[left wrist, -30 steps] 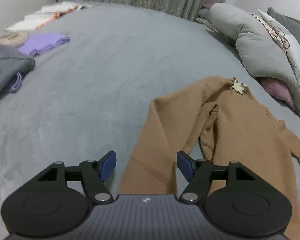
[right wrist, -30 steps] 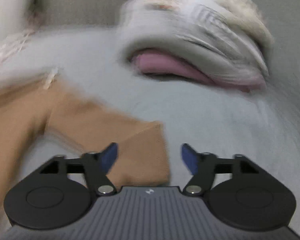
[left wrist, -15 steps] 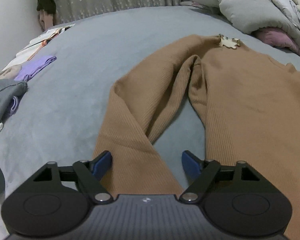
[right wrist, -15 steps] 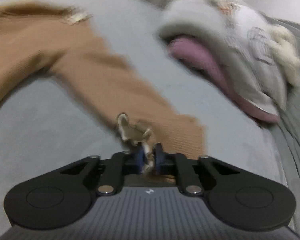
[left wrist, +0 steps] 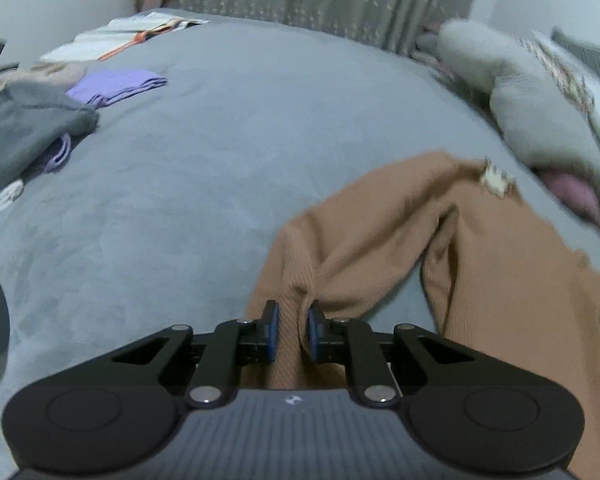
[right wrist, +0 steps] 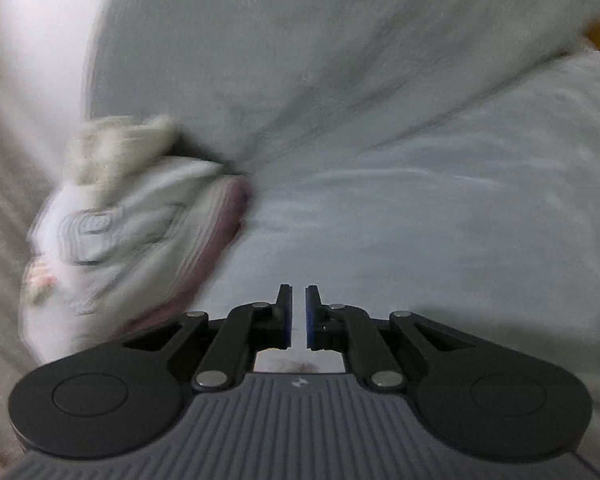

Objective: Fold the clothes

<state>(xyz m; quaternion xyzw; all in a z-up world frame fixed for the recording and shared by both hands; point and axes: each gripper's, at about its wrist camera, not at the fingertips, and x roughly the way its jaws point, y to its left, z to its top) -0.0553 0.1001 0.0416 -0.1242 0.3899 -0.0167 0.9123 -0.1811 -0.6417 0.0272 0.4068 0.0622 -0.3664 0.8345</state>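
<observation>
The left tongs (left wrist: 290, 332) pinch a fold of the brown sweater's sleeve (left wrist: 332, 264), the brown sweater (left wrist: 512, 264) spread over the grey bed (left wrist: 220, 160). A folded purple garment (left wrist: 116, 86) lies well apart.

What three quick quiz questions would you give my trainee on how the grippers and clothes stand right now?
1. True or false: the left gripper is shut on the brown sweater's sleeve.
2. Which folded item lies far left on the bed? A) purple cloth B) red towel C) blue jeans
3. Fill in: the right gripper's fingers stand nearly ____, with nothing visible between them.

Key: 1 true; 2 A; 3 closed.
</observation>
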